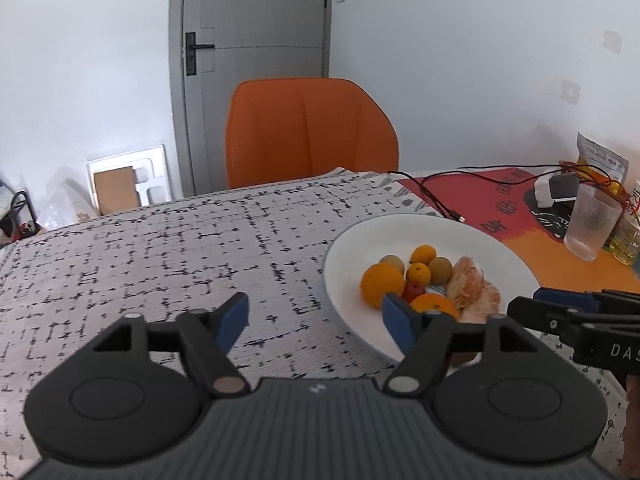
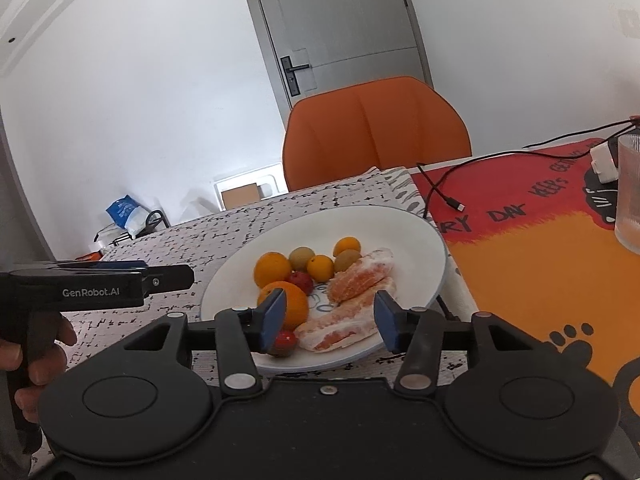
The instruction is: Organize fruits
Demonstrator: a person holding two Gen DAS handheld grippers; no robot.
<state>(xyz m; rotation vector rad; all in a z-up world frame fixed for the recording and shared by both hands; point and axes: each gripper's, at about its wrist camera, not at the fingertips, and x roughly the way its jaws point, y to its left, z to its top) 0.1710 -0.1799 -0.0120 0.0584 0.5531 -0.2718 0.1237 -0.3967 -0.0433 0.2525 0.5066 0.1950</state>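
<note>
The left tongs [image 1: 316, 316] are standing spread wide with nothing between the blue pads, hanging over the patterned cloth [image 1: 160, 248] of the desk just left of the plate [image 1: 480, 236]; the right pad [image 1: 396, 320] is sitting in front of the plate's near-left rim. The right tongs [image 2: 330, 318] are spread too, pinching nothing, and are hovering low over the plate's near edge, framing the peeled citrus pieces [image 2: 352, 280] between their pads without touching them. The fruits are all lying together in the white plate: two oranges [image 2: 273, 268], two small yellow-orange fruits [image 2: 320, 267], two brownish-green round ones [image 2: 301, 257], and two small red ones [image 2: 301, 281], one of them resting at the near rim beside the right tongs' left pad. The plate is sitting on the cloth, its right side near the red and orange mat [image 2: 540, 264]. On that mat a ribbed glass [image 1: 592, 224] is standing, with a black cable [image 2: 440, 192] trailing across. An orange chair [image 1: 312, 132] is standing behind the desk, in front of a grey door [image 1: 256, 20]. A hand [image 2: 36, 356] is gripping the left tool's handle in the right wrist view.
</note>
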